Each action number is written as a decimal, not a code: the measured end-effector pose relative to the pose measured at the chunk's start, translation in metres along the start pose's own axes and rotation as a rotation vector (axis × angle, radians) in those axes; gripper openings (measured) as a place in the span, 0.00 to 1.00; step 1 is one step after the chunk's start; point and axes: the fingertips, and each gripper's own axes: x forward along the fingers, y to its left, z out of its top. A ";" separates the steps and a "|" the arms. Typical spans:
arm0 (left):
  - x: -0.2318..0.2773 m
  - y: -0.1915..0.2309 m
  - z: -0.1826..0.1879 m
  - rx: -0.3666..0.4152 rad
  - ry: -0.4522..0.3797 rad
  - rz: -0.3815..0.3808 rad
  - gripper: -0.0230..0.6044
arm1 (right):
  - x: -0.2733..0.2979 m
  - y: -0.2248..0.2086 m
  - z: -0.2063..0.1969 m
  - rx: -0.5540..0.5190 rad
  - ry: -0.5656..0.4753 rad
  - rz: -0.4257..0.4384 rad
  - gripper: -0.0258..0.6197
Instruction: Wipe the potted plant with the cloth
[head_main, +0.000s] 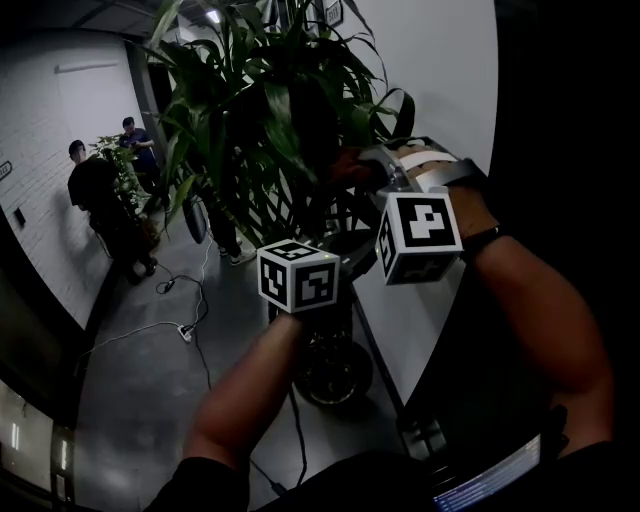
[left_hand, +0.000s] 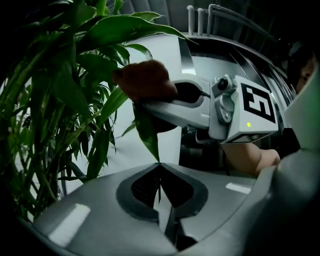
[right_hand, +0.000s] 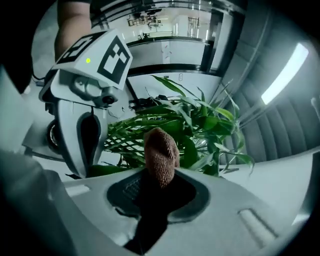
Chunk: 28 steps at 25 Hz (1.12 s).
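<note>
The potted plant (head_main: 260, 90) rises in front of me with long green leaves. My left gripper (left_hand: 159, 167) is shut on the tip of one hanging leaf (left_hand: 147, 132) and points level into the foliage; its marker cube (head_main: 298, 276) shows in the head view. My right gripper (right_hand: 160, 172) is shut on a brown cloth (right_hand: 161, 152), which bulges out beyond its jaws. In the left gripper view the cloth (left_hand: 145, 80) rests against the upper part of that same leaf, with the right gripper (left_hand: 150, 100) lying on its side just above my left one.
The plant's dark pot (head_main: 335, 370) stands on the grey floor beside a white wall (head_main: 440, 80). Cables (head_main: 180, 330) run across the floor. Two people (head_main: 95, 190) stand by another plant (head_main: 120, 160) at the far left.
</note>
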 end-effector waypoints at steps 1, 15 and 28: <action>-0.001 0.000 0.001 -0.002 -0.004 -0.001 0.06 | 0.000 0.006 -0.003 0.018 -0.003 0.016 0.14; 0.002 -0.006 -0.001 -0.016 -0.022 -0.029 0.07 | -0.038 0.073 -0.020 0.296 -0.037 0.200 0.14; -0.002 0.005 -0.001 -0.025 -0.013 -0.036 0.07 | -0.036 0.134 -0.050 1.171 -0.112 0.324 0.14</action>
